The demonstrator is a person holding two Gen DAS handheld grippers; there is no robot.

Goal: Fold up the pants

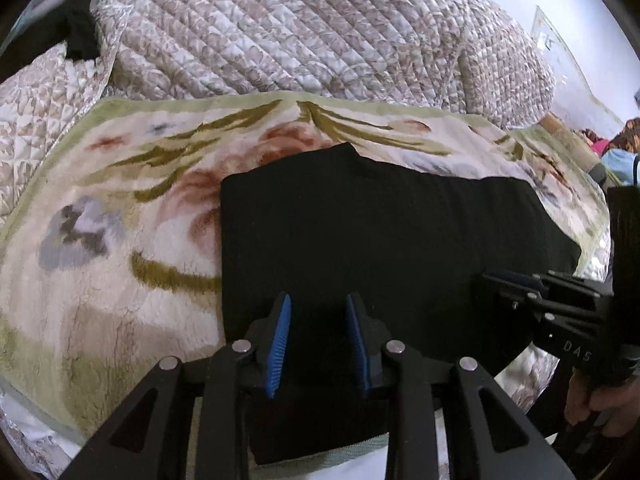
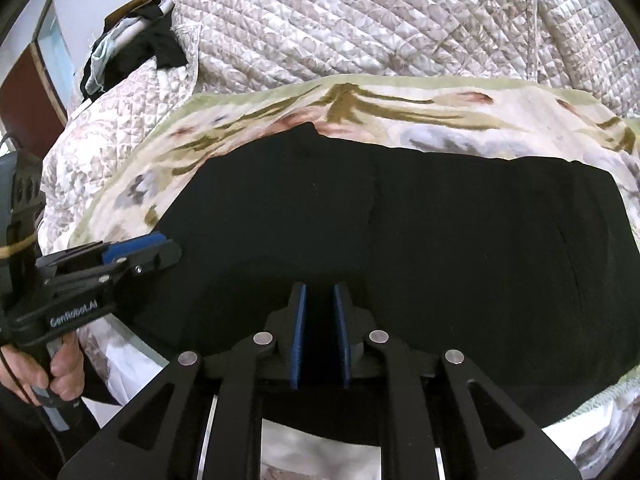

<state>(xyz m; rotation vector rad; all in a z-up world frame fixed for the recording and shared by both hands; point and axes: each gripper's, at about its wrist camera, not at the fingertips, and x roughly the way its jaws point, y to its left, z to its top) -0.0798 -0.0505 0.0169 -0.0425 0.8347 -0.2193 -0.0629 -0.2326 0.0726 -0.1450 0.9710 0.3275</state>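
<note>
The left hand-held gripper (image 2: 138, 254) reads "GenRobot.AI", jaws parted over black pants (image 2: 400, 240); right hand-held gripper (image 2: 320, 312) at 6 o'clock, slightly parted, nothing pinched; folds hard to see

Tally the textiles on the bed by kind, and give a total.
Black pants: 1
Floral fleece blanket: 1
Quilted bedspread: 1
Dark clothing heap at the far corner: 1, its separate pieces cannot be told apart
Total: 4

Soft even daylight, no glare; strong fisheye bending at edges (dark vignetted corners); slight blur.
</note>
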